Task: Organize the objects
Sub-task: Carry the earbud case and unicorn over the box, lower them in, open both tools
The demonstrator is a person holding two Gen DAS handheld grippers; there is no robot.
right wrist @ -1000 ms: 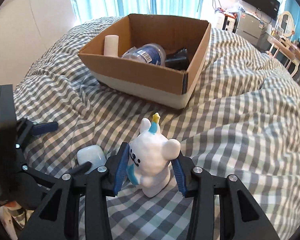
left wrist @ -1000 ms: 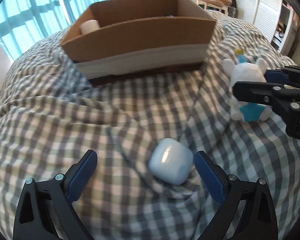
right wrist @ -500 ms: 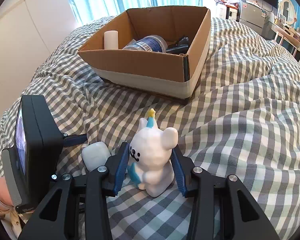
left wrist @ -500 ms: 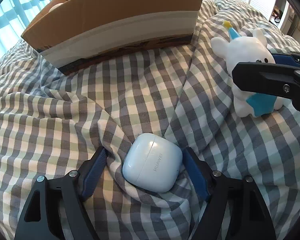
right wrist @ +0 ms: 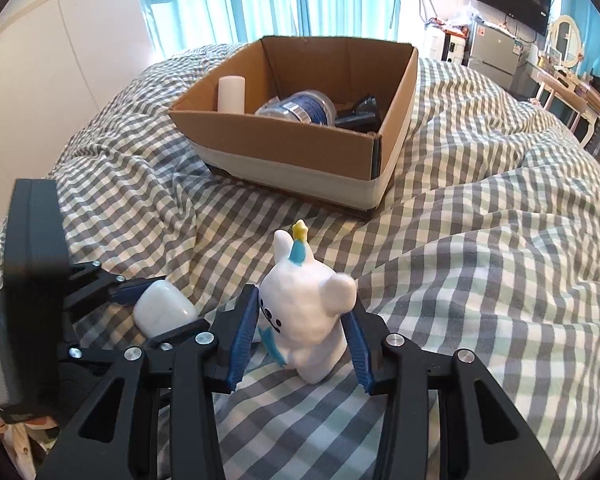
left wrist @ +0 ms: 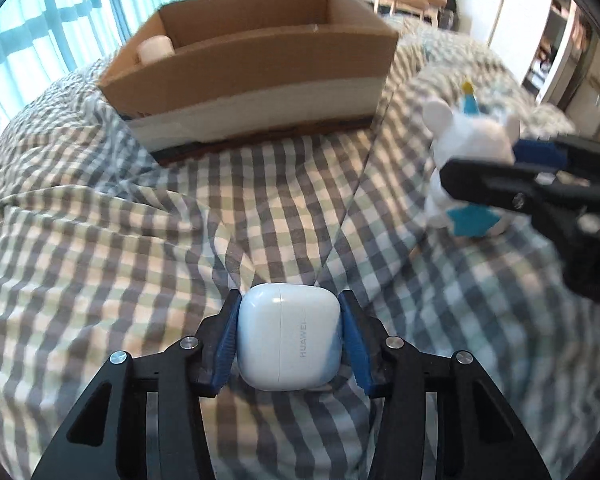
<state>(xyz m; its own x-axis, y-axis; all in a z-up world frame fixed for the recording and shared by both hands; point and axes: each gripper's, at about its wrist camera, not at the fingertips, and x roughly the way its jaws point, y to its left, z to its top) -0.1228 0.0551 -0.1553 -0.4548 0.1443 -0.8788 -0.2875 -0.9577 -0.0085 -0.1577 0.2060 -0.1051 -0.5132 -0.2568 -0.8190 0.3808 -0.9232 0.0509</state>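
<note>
- Your left claw (left wrist: 290, 340) is closing on the earbud case (left wrist: 290, 336); the blue pads (left wrist: 226, 340) sit against both its sides, and the case looks to be just off the bed (left wrist: 100, 260) or barely resting on it.
- Your right claw (right wrist: 300, 344) is clamped on the bear (right wrist: 306, 316), pads pressed into its flanks. The bear stands upright, and whether its base touches the bedding cannot be told.
- You appear to be at the pickup step for both things, with the box (right wrist: 284, 148) as the likely goal. It sits further up the bed, well apart from both claws.
- Next you probably need to lift each thing high enough to pass the near wall of the box, then carry it over the open top and let go.
- The case is a smooth, glossy white pebble with rounded corners, so it may slip if the pads hold only its curved edges.
- The bear is matte white with a grainy surface, a blue scarf and a blue cone hat with a yellow star on top. Its lumpy body gives the pads more to bite on.
- The bed cover is soft grey-and-white check, rumpled into folds.
- The box is plain brown cardboard with a pale band around its base. Inside are a white roll (right wrist: 232, 94), a clear plastic jar (right wrist: 300, 108) on its side and a dark thing (right wrist: 360, 114).
</note>
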